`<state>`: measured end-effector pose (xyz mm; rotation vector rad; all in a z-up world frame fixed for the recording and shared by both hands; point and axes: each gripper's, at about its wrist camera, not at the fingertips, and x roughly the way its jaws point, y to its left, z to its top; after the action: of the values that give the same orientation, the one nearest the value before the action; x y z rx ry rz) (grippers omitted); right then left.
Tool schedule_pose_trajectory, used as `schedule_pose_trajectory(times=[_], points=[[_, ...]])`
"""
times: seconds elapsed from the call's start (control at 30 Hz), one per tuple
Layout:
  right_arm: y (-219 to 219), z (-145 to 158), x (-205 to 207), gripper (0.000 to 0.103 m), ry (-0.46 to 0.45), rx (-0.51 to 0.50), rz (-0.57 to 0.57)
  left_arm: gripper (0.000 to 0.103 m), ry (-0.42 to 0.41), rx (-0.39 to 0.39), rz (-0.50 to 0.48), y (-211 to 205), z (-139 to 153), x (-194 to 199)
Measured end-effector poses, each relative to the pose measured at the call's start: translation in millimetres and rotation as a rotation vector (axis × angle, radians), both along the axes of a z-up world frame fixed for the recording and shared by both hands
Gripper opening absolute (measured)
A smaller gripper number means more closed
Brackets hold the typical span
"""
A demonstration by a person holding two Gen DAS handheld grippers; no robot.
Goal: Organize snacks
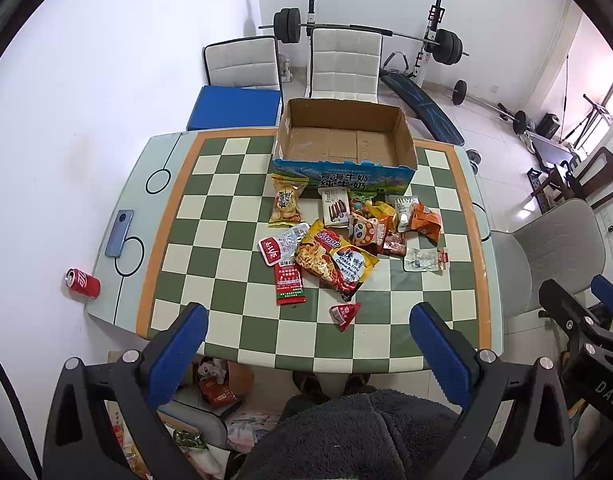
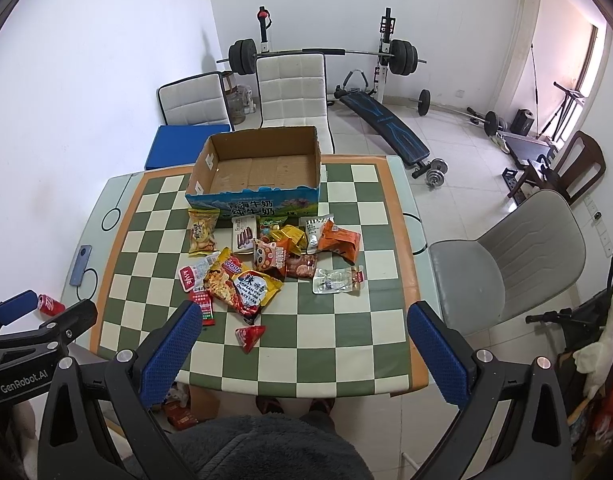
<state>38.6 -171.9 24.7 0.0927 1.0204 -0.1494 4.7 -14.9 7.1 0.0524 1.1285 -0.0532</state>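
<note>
Grippers first: we hold the left gripper (image 1: 308, 344) and right gripper (image 2: 304, 340) spread wide and empty above the table's (image 2: 346, 344) near edge. Nearest ahead lies the red triangular packet (image 2: 250, 337), slightly left of the right one; beyond, the noodle packet (image 2: 244, 286), then the empty cardboard box (image 2: 262, 168).

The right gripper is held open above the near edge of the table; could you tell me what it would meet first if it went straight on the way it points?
Probably the small red triangular packet, the nearest snack ahead of the right gripper. Depth is hard to judge, so it might reach bare checkered table first.
</note>
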Motion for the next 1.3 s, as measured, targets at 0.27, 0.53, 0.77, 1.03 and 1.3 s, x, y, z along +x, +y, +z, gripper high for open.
schedule_pose_trajectory(times=[0.27,0.53,0.77,1.03,1.3], points=[[8,-8,28,0.103,0.031,0.047,0.032,0.103,0.003,0.016,0.074,4,-14,18],[35,-112,106,0.103,0.192,0.040,0.289,0.103,0.162,0.037,0.205,56,-106,74],[91,-268,197,0.103,0.466,0.005,0.568,0.103,0.312,0.076,0.321,98,-203,96],[148,-394,245,0.103,0.671,-0.113,0.737,0.103,0.462,0.077,0.371,117,-280,105],[164,-455,258,0.103,0.794,-0.147,0.717,0.103,0.512,0.078,0.325,117,-313,117]])
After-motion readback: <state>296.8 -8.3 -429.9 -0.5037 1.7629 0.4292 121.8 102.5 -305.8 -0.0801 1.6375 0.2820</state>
